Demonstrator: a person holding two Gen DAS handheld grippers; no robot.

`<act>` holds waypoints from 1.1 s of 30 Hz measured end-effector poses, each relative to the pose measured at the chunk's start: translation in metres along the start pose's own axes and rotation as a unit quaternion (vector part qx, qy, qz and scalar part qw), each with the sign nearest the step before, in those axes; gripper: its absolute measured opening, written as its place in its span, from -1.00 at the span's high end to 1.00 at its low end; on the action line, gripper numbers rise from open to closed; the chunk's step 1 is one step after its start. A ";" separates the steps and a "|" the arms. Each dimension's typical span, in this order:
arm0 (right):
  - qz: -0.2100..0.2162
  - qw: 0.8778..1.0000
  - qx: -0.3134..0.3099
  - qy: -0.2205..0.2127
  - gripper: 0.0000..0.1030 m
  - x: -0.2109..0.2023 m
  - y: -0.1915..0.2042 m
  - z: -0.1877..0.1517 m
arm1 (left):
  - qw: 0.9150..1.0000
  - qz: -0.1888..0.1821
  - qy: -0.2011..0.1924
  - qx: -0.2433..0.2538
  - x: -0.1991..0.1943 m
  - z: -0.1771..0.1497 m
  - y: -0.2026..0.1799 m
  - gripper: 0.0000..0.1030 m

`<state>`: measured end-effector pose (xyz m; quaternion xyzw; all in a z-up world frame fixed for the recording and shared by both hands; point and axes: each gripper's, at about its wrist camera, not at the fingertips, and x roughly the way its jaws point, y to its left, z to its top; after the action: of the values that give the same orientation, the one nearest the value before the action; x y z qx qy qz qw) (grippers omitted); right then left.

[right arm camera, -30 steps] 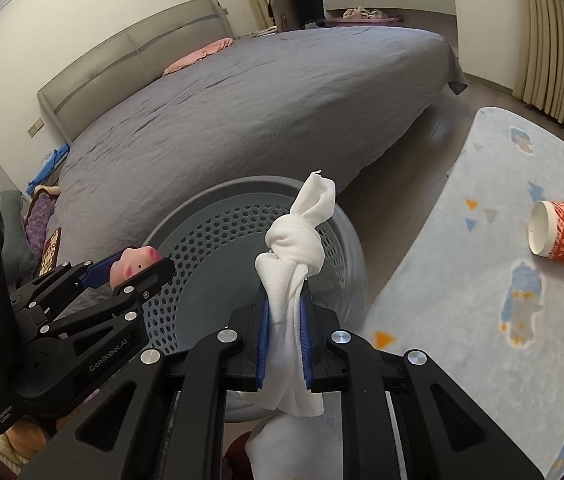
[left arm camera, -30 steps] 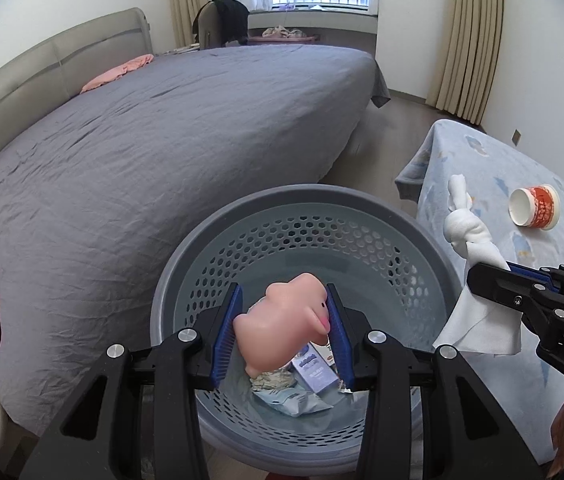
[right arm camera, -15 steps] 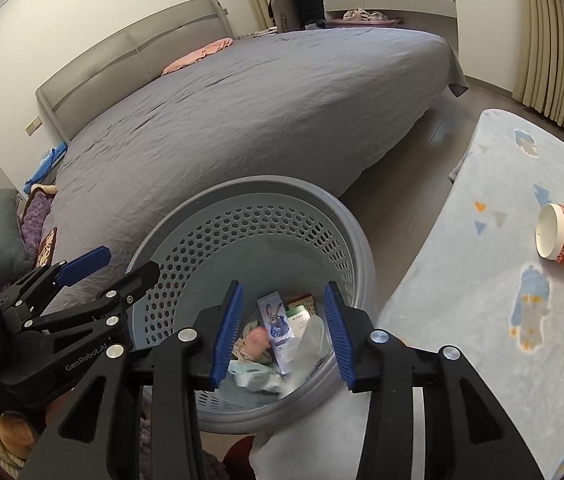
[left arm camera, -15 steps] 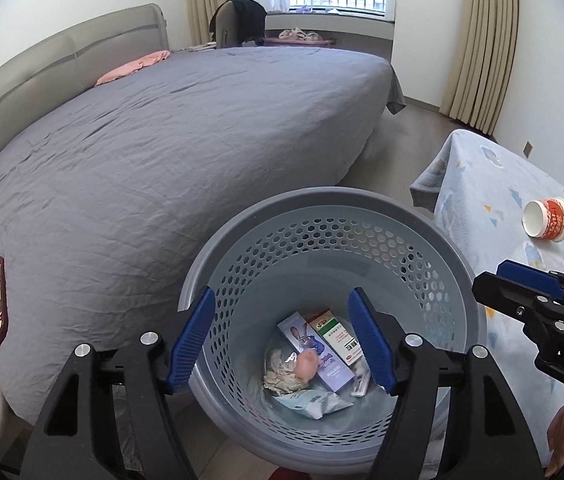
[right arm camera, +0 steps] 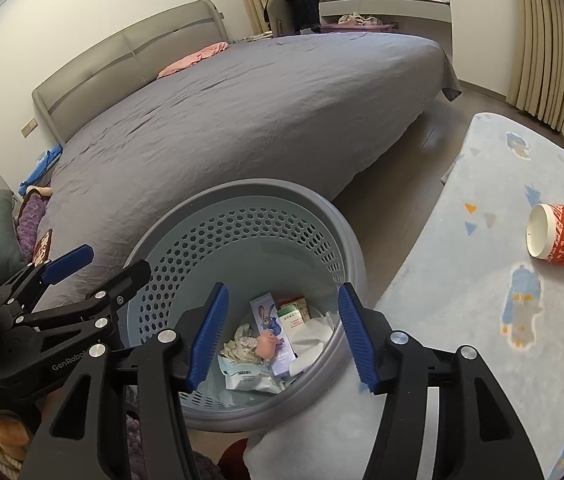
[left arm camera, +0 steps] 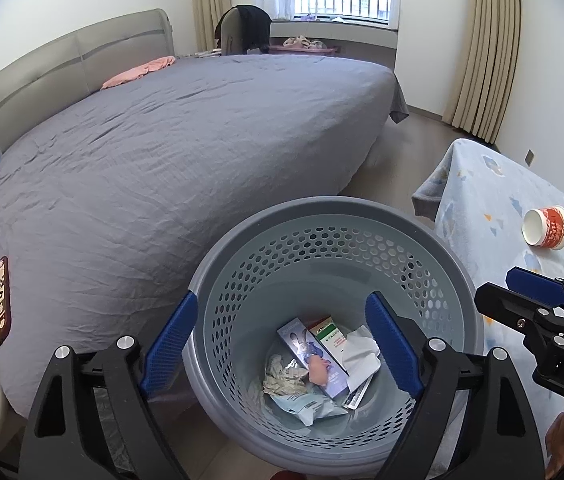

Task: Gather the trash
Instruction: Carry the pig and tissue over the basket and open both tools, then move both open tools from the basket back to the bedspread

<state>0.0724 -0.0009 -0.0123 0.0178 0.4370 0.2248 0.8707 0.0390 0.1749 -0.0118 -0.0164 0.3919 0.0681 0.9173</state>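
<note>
Left claw (left arm camera: 282, 350): matte black plastic frame, two angular arms, each ending in a blue ribbed pad (left arm camera: 169, 340). Round silver screw heads sit on the arms, two per side. Seen from the right wrist view, its side carries white lettering "GenRobot", partly cut off.

Right claw (right arm camera: 282, 338): same build, black arms, blue ribbed pads (right arm camera: 356, 340), silver screws. From the left wrist view its body shows white letters "DAS", the rest out of frame.

Bare skin of a hand (left arm camera: 562, 436) shows below it.
</note>
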 end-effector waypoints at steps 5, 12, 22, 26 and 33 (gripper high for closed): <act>-0.006 1.000 0.008 -0.004 -0.14 -0.008 -0.010 -0.002 | 1.000 -0.002 0.000 0.001 -0.001 0.000 -0.004 -0.69; -0.028 0.999 0.023 -0.015 -0.21 -0.023 -0.029 -0.006 | 1.000 -0.010 -0.006 0.006 -0.005 0.000 -0.015 -0.75; -0.072 0.995 0.058 -0.025 -0.24 -0.051 -0.080 -0.024 | 0.999 -0.037 -0.008 0.024 -0.006 0.001 -0.046 -0.75; -0.090 0.992 0.081 -0.030 -0.24 -0.064 -0.107 -0.035 | 0.998 -0.049 -0.008 0.032 -0.007 0.001 -0.062 -0.76; -0.120 0.986 0.112 -0.033 -0.25 -0.082 -0.146 -0.049 | 0.996 -0.071 -0.007 0.047 -0.010 0.000 -0.089 -0.76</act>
<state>0.0473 -0.1736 -0.0134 0.0698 0.4290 0.0674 0.8981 0.0444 0.0854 -0.0069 -0.0007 0.3861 -0.0156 0.9223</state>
